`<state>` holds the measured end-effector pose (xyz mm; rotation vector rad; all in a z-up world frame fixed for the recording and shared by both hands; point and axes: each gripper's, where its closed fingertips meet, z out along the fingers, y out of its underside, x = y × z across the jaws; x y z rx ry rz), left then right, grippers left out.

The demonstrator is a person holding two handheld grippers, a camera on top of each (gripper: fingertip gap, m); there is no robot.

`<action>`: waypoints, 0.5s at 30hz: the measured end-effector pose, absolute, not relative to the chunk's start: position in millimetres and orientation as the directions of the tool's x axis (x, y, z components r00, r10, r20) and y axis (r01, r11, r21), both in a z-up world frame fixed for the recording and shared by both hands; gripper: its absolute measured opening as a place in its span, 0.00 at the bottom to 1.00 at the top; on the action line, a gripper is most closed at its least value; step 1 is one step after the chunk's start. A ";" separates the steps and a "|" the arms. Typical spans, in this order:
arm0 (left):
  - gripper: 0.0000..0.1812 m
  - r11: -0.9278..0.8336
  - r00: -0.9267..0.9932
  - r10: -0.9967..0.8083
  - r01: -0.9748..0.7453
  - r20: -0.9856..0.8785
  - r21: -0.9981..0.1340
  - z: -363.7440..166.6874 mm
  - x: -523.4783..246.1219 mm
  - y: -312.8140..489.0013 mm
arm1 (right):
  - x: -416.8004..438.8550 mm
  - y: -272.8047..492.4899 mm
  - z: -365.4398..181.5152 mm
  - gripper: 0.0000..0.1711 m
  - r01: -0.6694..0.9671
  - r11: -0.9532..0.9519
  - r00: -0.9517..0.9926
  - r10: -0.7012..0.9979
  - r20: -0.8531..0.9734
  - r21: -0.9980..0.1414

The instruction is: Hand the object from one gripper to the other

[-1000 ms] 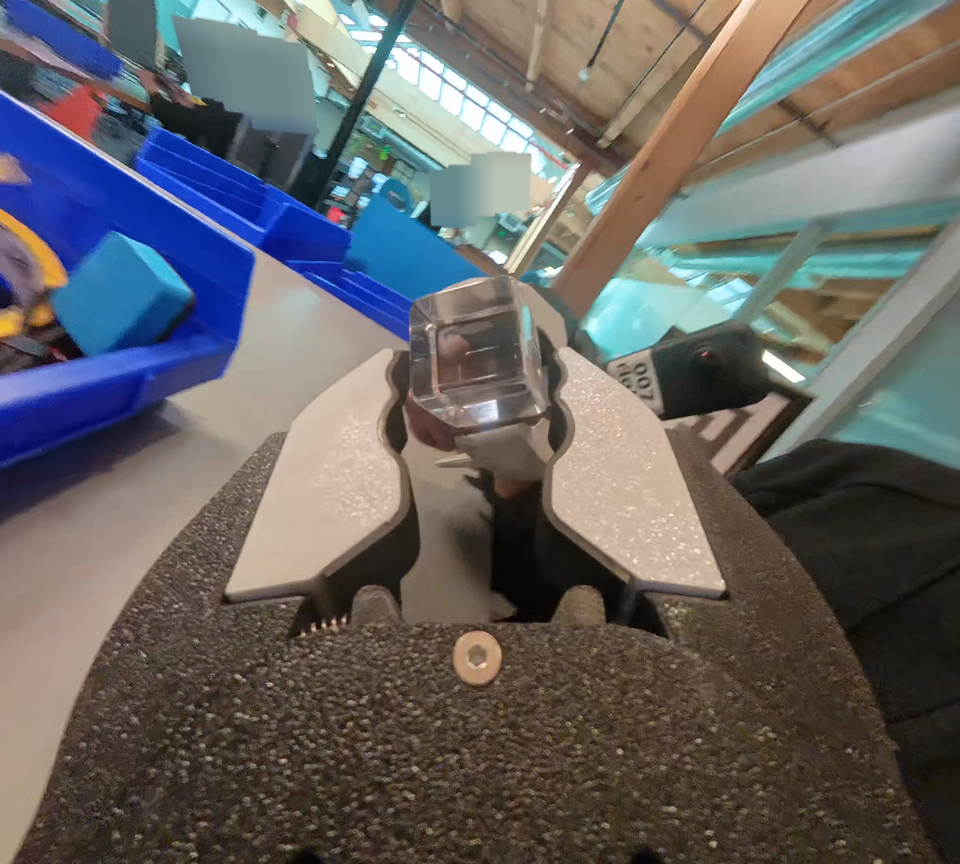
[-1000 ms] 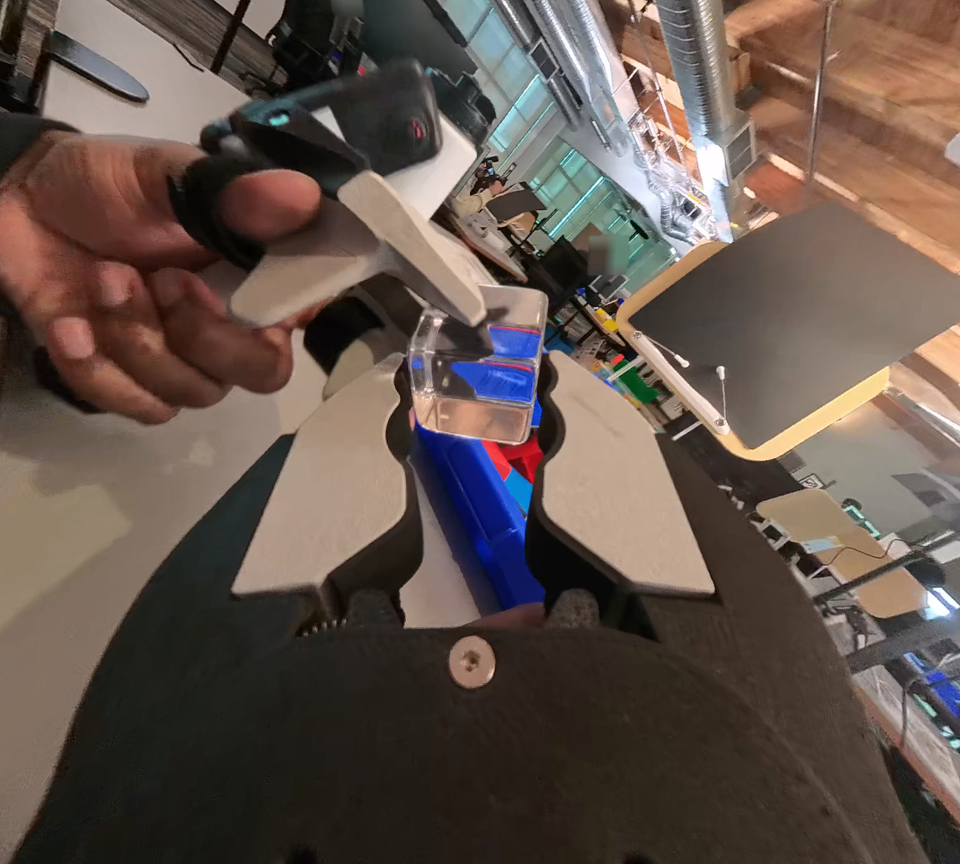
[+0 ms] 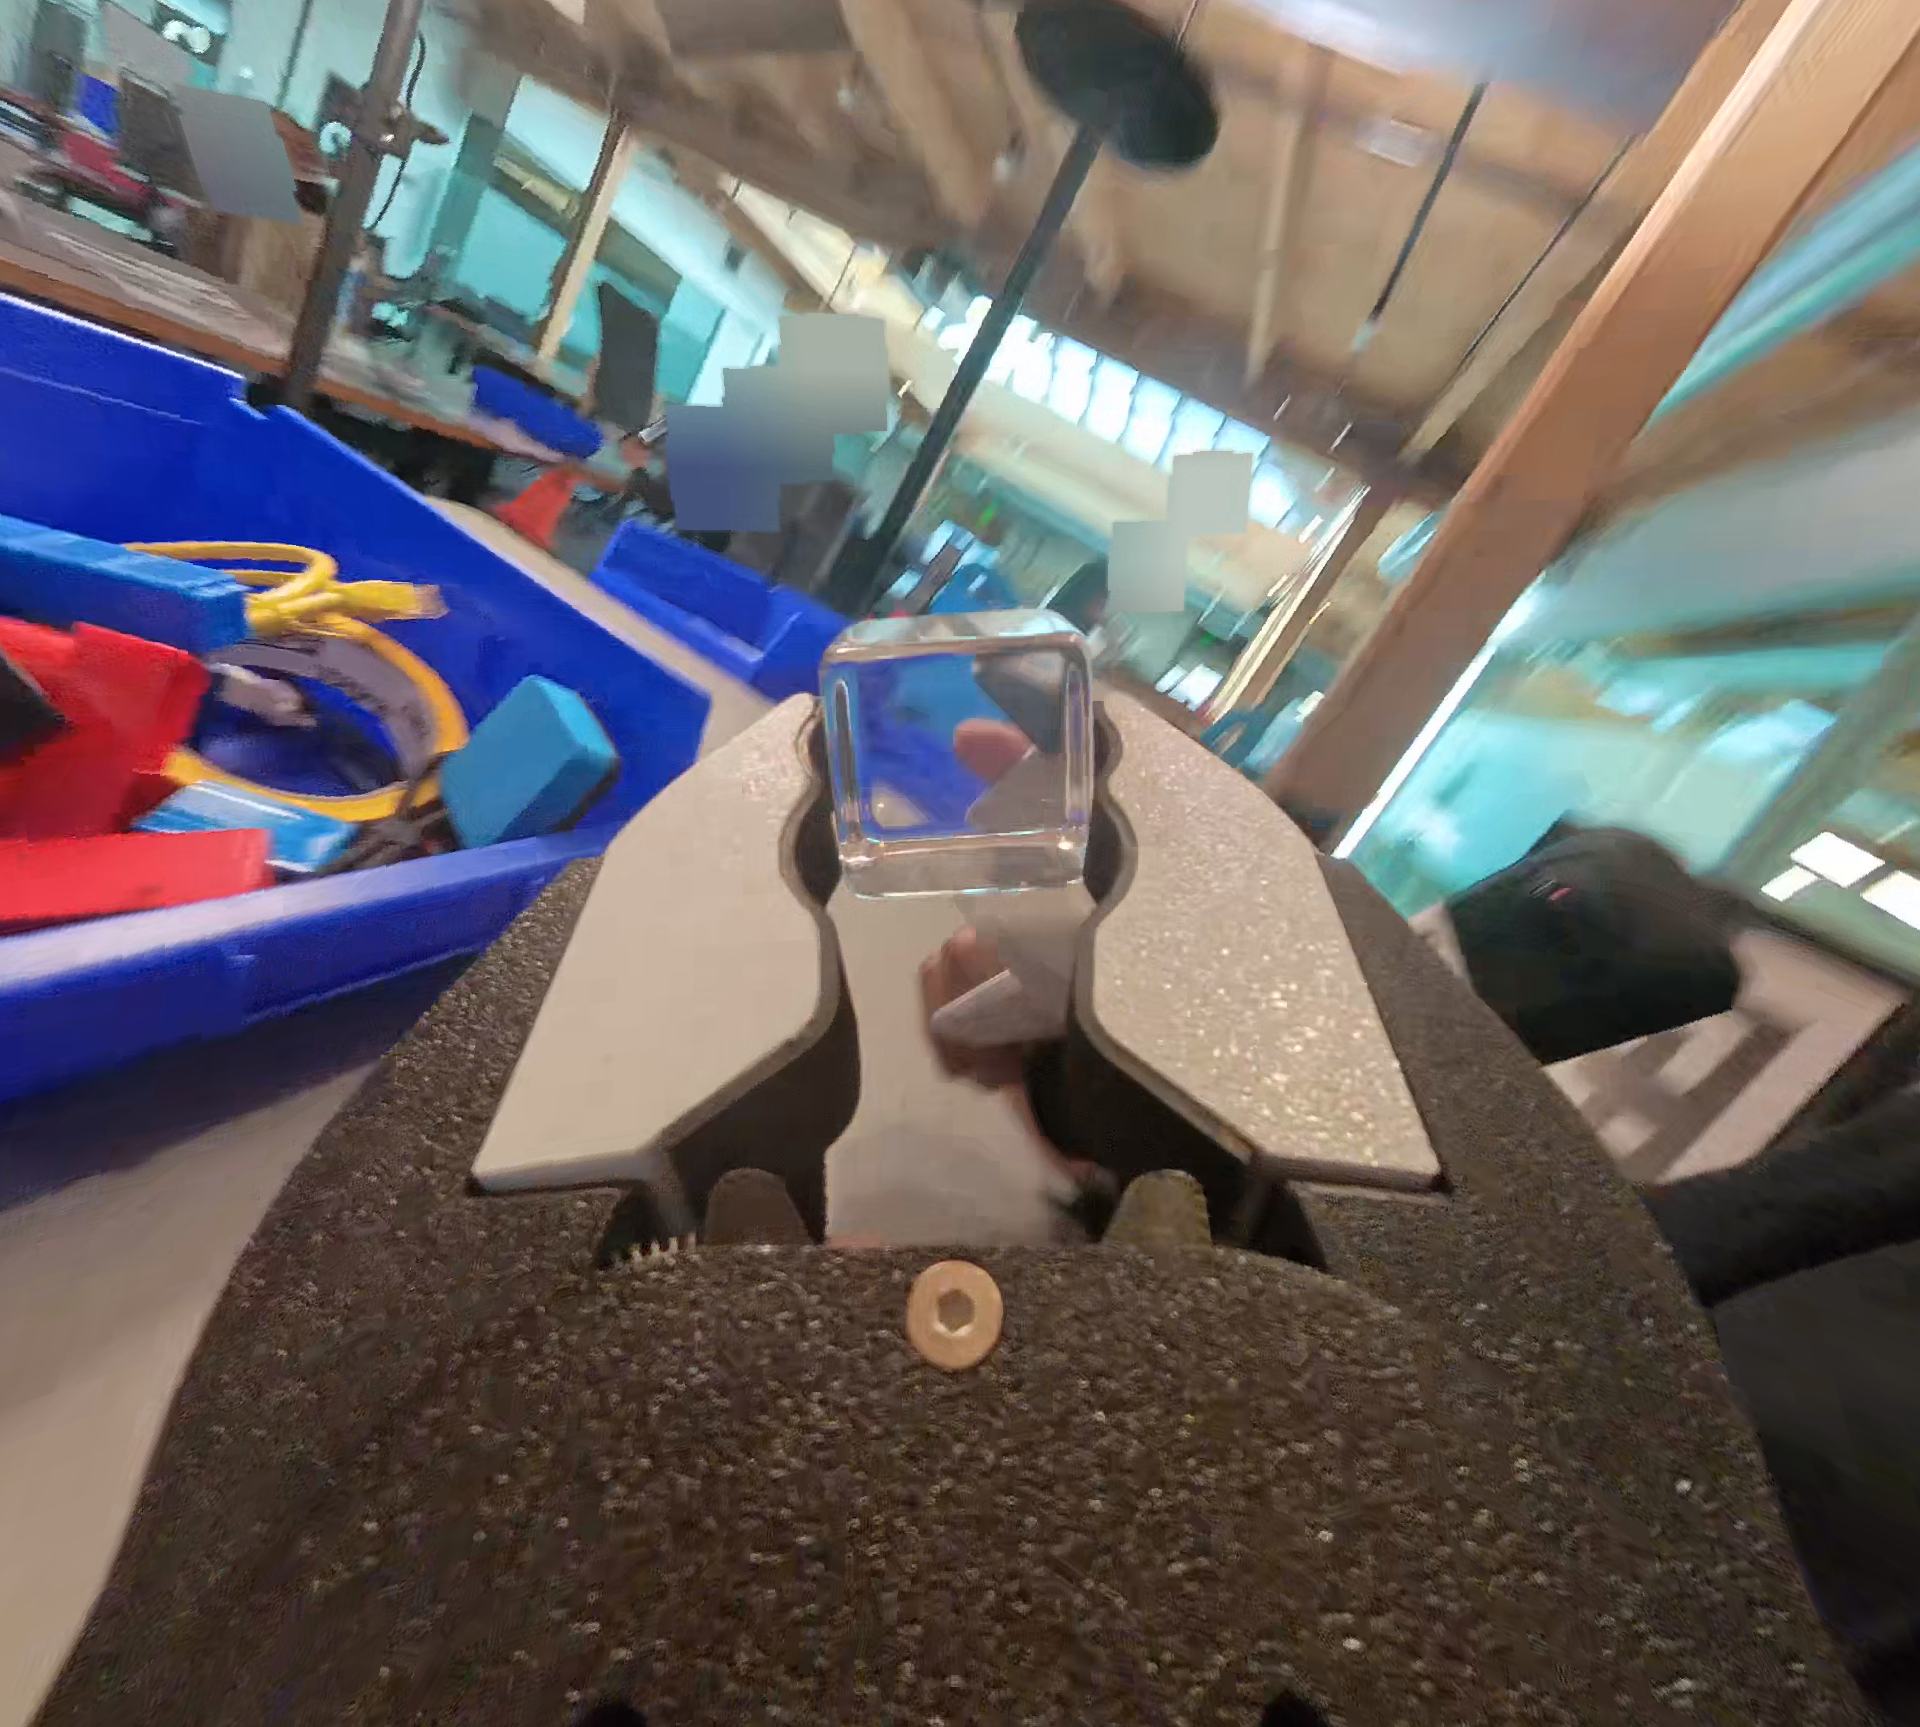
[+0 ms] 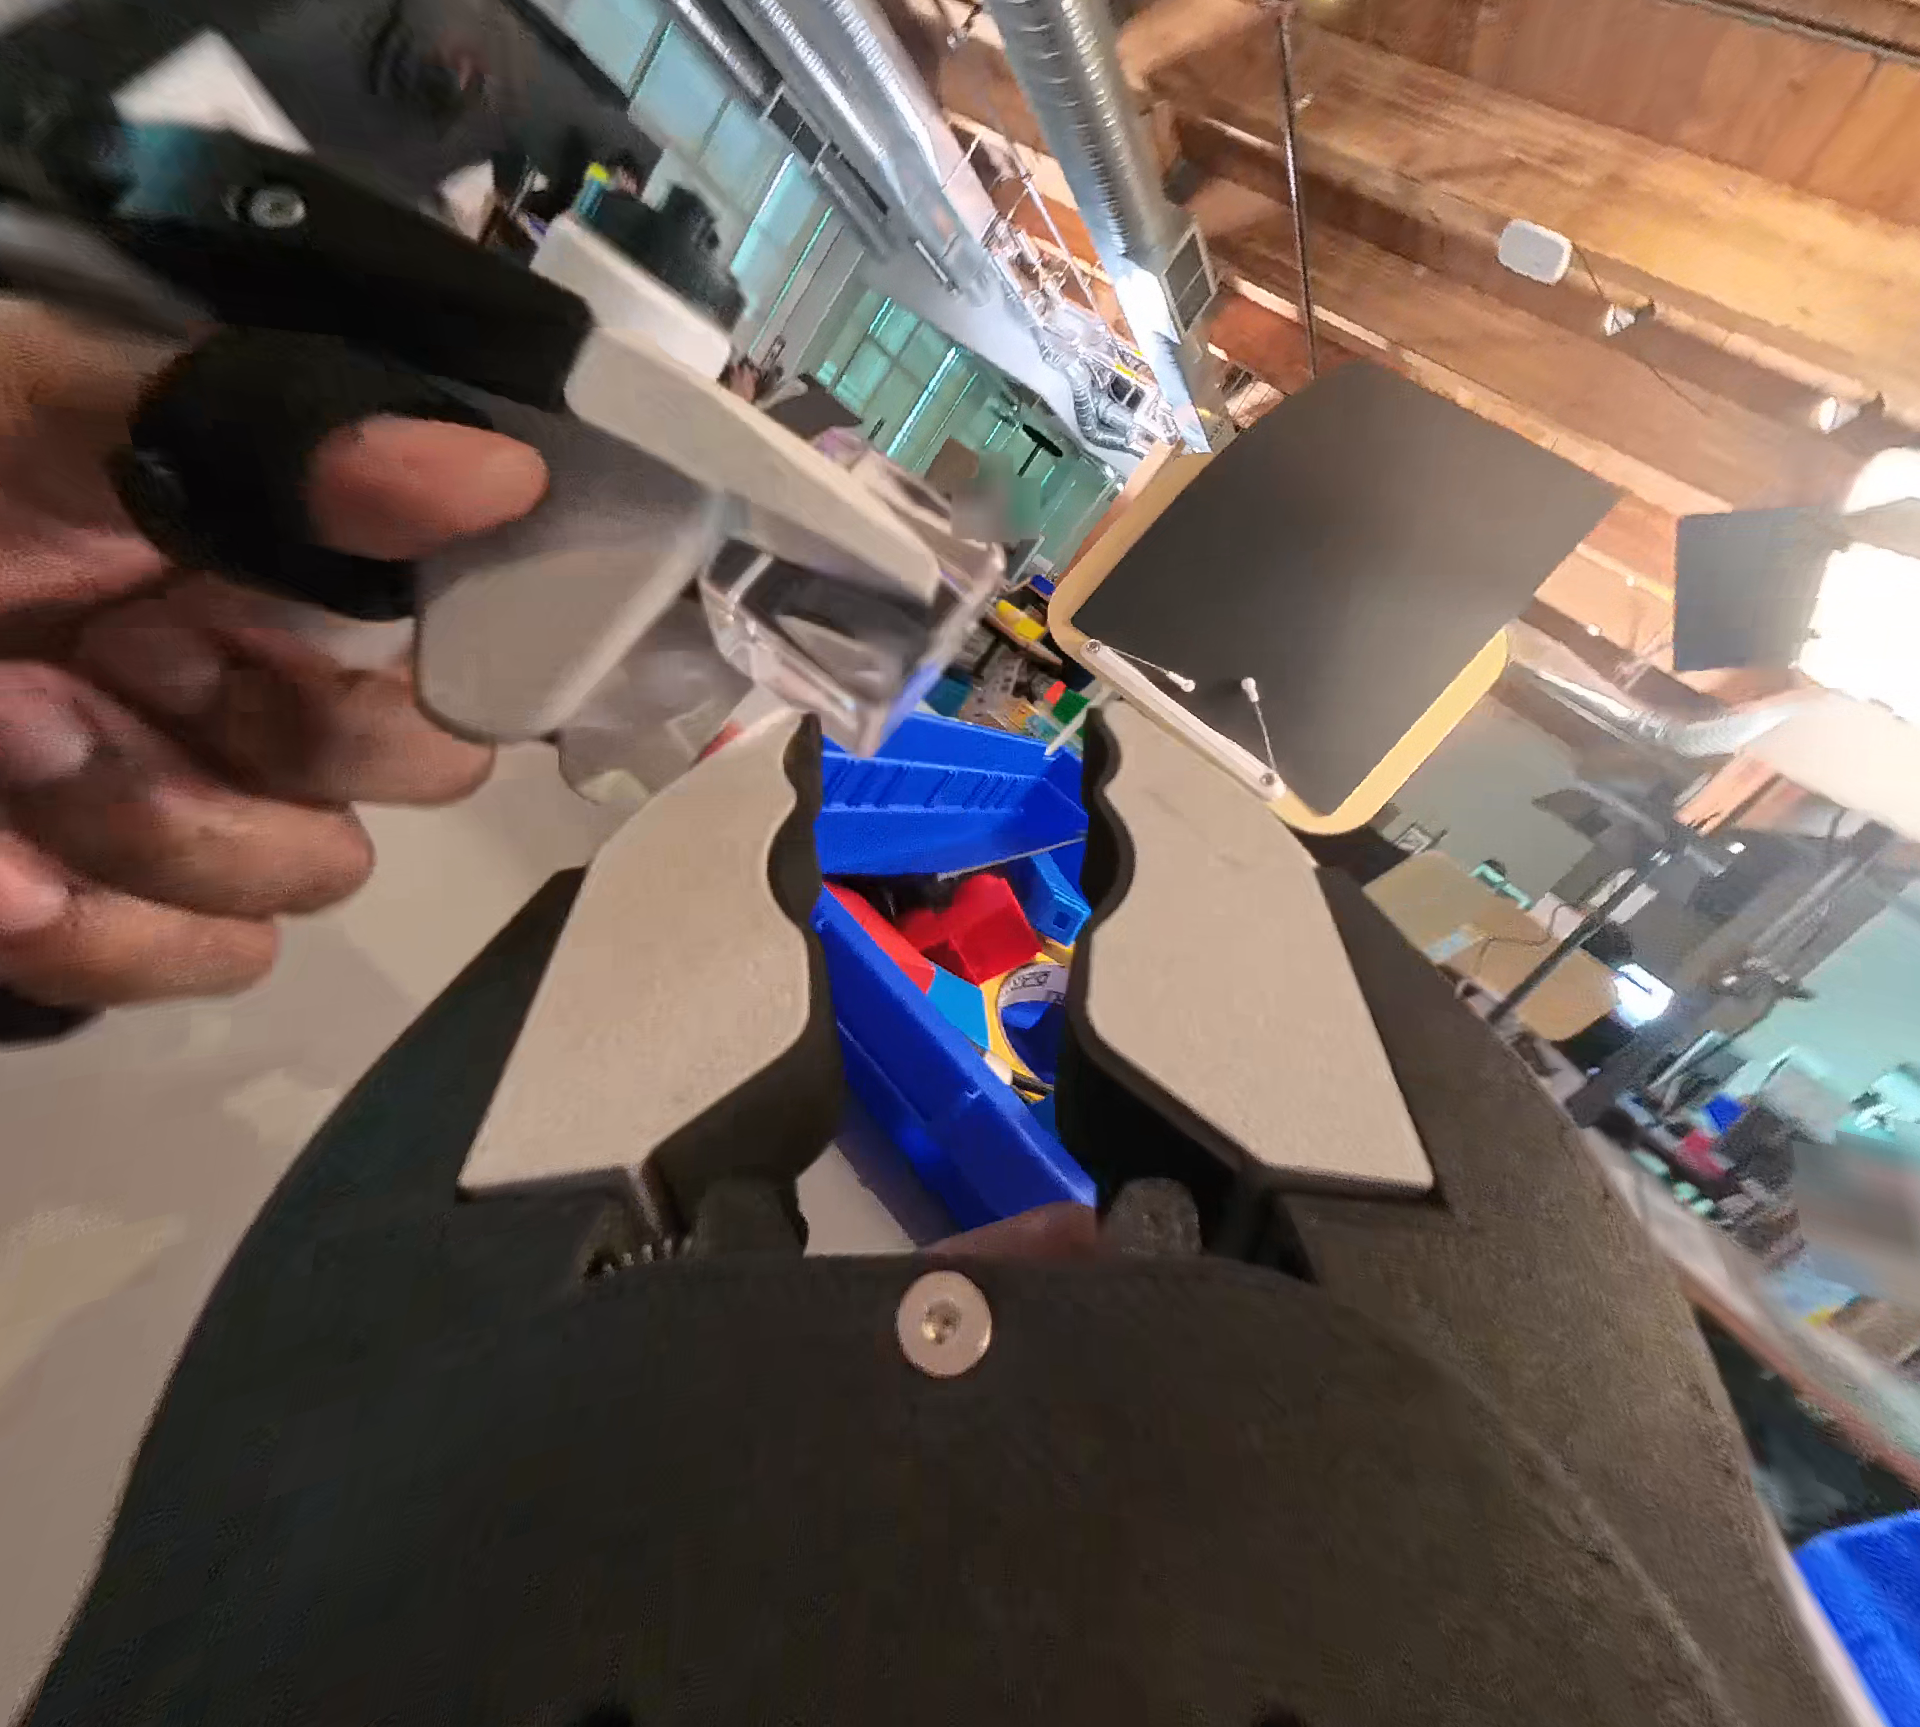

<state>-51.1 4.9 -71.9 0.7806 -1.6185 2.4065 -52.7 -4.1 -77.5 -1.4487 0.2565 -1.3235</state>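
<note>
A clear cube [image 3: 956, 763] sits between the fingertips of my left gripper [image 3: 956, 742], which is shut on it and holds it in the air. In the right wrist view the left gripper [image 4: 883, 628] appears at the upper left with the cube [image 4: 831, 638] pinched in its grey fingers [image 4: 748, 472], held by a person's hand [image 4: 156, 794]. My right gripper [image 4: 945, 742] is open and empty, its jaws spread just below and to the right of the cube without touching it. The right gripper's black body [image 3: 1590, 939] shows blurred at the right of the left wrist view.
A blue bin [image 3: 312, 939] with red and blue blocks, a yellow cable and tape stands on the grey table [image 3: 104, 1314] to the left. It also shows between the right gripper's fingers [image 4: 935, 1085]. More blue bins [image 3: 707, 586] stand farther back. Less than 4 cm separates the two grippers' tips.
Both grippers were on the cube. Now the right gripper has let go and stands clear, while the left gripper has carried the cube away, up and left in the right wrist view.
</note>
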 end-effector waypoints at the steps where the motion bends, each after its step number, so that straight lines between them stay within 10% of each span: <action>1: 0.25 -0.492 -0.826 -0.080 -0.455 0.559 -0.743 -66.5 -49.3 9.3 | -53.0 -3.7 -76.8 0.28 0.473 -0.344 0.371 -0.757 0.538 -0.811; 6: 0.25 -0.604 -0.616 0.328 -0.720 0.717 -0.343 -63.5 -44.4 15.1 | -55.0 6.2 -82.2 0.30 0.467 -0.342 0.394 -0.745 0.538 -0.816; 15: 0.26 -0.560 -0.644 0.287 -0.714 0.710 -0.421 -69.7 -60.1 -8.3 | -62.6 15.6 -84.0 0.34 0.503 -0.424 0.336 -0.707 0.623 -0.753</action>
